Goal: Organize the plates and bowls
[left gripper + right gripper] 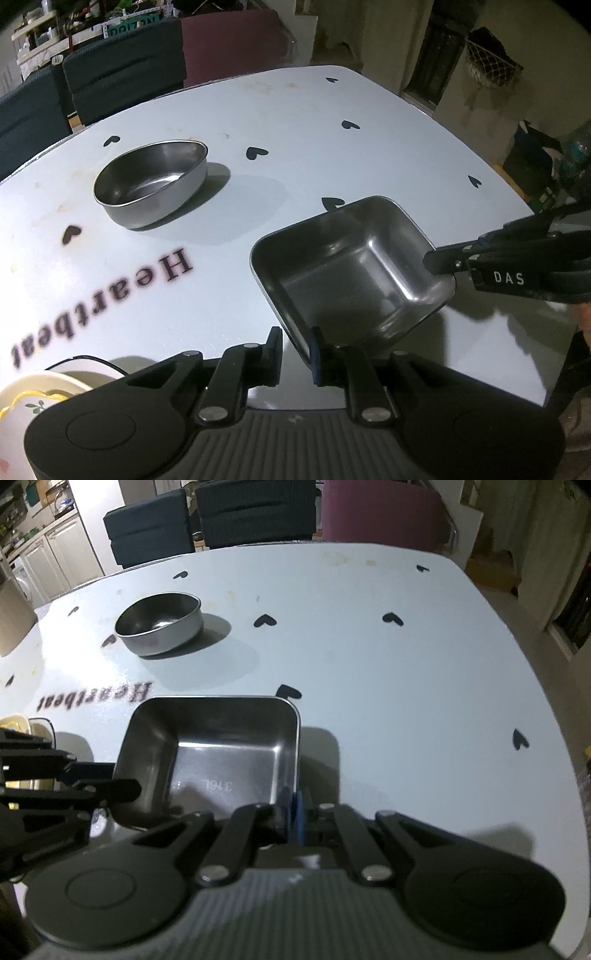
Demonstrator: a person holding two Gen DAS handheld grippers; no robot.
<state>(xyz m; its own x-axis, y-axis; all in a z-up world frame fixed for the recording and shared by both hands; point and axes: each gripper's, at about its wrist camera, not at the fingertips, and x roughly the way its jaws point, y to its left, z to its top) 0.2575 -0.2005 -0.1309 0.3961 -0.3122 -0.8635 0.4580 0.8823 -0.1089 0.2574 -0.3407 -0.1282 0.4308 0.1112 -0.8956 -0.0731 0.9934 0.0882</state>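
Before you on one white tabletop: two steel dishes, one a square steel bowl and one an oval steel bowl. One cream ceramic dish with a yellow rim peeks in at the left edge. You work with two tools, a left hand-held gripper and a right hand-held gripper. Behind stand three chairs: two dark chairs and one maroon chair.

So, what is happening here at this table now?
A person works with two handheld grippers. The right gripper is shut on the rim of the square steel dish. The left gripper has its jaws on either side of the opposite rim, slightly apart. A round steel bowl stands apart on the table.
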